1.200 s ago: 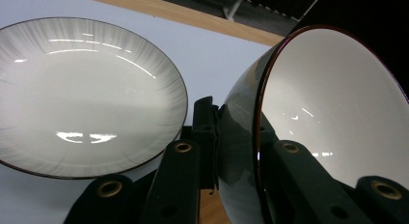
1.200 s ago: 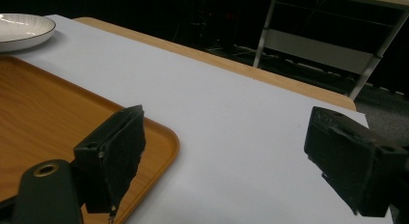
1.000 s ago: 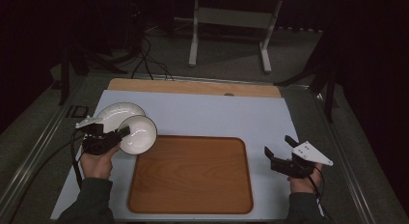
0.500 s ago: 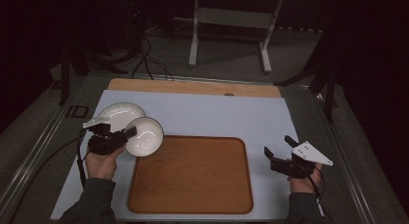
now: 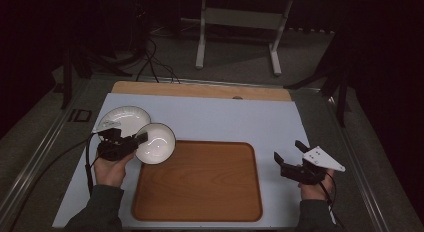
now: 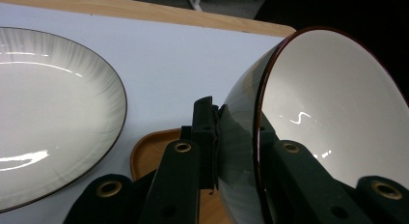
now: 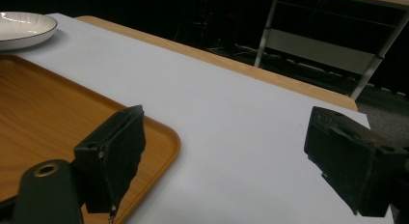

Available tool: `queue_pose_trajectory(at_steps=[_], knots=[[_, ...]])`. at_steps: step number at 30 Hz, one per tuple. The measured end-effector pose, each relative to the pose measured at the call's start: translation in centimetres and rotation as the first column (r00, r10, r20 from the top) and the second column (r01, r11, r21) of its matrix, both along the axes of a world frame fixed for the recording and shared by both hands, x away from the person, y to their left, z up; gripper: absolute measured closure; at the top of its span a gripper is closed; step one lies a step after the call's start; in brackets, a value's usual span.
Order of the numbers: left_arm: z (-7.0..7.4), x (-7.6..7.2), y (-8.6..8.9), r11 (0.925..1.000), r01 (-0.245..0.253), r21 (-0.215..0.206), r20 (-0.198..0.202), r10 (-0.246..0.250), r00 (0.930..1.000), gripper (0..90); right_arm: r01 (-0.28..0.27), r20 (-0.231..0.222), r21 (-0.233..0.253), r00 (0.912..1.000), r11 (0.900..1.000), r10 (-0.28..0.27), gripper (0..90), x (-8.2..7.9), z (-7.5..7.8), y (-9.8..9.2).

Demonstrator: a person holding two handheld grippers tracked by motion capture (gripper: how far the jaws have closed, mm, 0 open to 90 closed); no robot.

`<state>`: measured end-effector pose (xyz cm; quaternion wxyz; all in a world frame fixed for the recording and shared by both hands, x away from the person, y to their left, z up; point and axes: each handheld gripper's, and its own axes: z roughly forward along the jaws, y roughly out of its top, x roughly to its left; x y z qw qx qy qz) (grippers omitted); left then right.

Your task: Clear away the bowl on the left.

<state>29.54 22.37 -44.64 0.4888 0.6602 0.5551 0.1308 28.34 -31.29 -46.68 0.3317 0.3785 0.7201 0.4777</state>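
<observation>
Glossy white glaze with a thin dark rim marks the shallow round plate (image 5: 123, 119) we see at the table's ten o'clock, faintly ribbed toward its edge in the left gripper view. Just to its right, our left gripper (image 5: 139, 138) clamps the bowl (image 5: 156, 143): one black jaw presses the grey outer wall, the other sits inside against the smooth white interior, the reddish-brown rim between them. We hold the bowl tilted, its mouth turned sideways and up, over the tray's corner at ten o'clock and touching or just overlapping the plate's edge in the high view; we cannot tell which.

Next comes the tray (image 5: 197, 181), warm brown wood grain, rectangular with rounded corners and a low raised lip. It holds nothing, and neither do the plate and bowl.

At the table's four o'clock our right gripper (image 5: 291, 152) hovers just beside the tray's right edge, its padded black jaws spread wide around nothing.

Underneath lies a matte pale blue mat (image 5: 250, 119), with a strip of light wooden tabletop (image 5: 200, 90) showing at twelve o'clock. Beyond, we see a dim room with a grey floor, loose cables (image 5: 155, 62) and a white metal stand (image 5: 239, 32).
</observation>
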Motion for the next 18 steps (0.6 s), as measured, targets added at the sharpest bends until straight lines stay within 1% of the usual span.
queue_pose_trajectory(at_steps=[9, 18], knots=[[0.0, 0.0, -0.7, 0.9997, 0.021, 0.009, -0.003, -0.021, 0.9998, 80.4, -0.002, 0.0, 0.0, 1.0, 1.0, 0.002, 14.2, 0.0, 0.0, 0.0], [-0.1, 0.1, -1.9, 0.9985, 0.049, 0.026, -0.01, -0.048, 0.9988, 80.4, -0.004, -0.001, -0.002, 1.0, 1.0, 0.004, 14.2, 0.0, 0.0, 0.0]])
